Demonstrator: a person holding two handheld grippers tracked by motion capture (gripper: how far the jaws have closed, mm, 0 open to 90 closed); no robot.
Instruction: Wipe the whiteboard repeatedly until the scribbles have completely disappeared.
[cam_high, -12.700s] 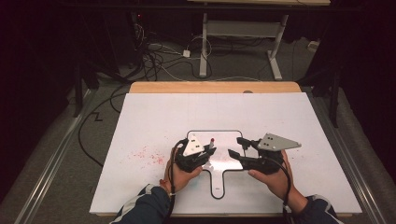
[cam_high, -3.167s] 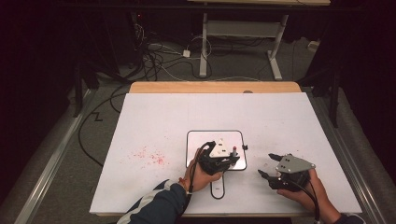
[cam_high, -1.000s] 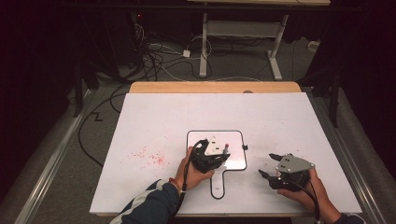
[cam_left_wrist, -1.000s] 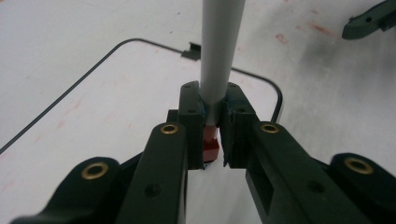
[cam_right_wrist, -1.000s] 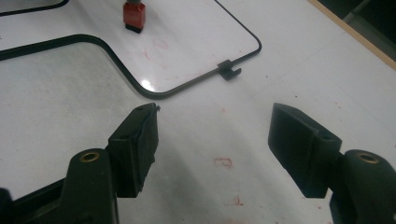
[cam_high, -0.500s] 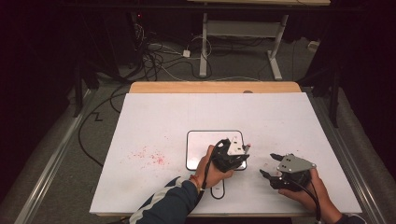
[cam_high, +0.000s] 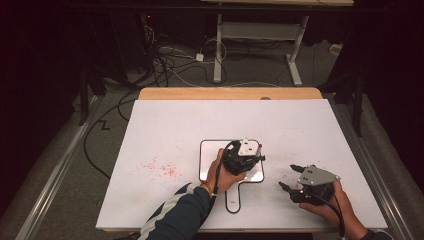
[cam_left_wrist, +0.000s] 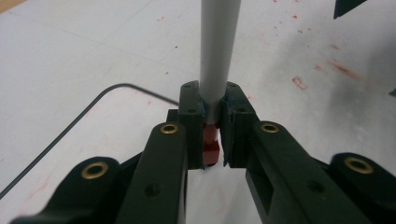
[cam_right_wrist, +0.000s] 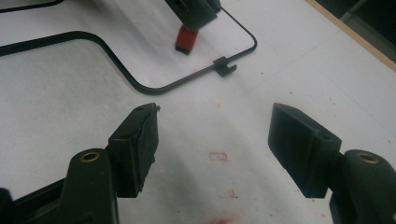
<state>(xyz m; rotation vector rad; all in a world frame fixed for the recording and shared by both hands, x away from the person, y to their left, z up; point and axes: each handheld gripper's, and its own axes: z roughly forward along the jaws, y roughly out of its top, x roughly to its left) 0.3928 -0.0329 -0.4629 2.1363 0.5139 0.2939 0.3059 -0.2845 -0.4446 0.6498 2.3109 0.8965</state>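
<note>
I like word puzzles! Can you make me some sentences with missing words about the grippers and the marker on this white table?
1. The left gripper is shut on a grey marker with a ____ cap.
2. The right gripper has its jaws ____ with nothing between them.
3. The black outline is drawn on the ____ board.
4. In the high view, the right gripper rests to the ____ of the outline.

Missing words: red; open; white; right

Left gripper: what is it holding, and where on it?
The left gripper is shut on a grey marker, gripped low on its barrel, just above the red tip. The right gripper is open and holds nothing.
</note>
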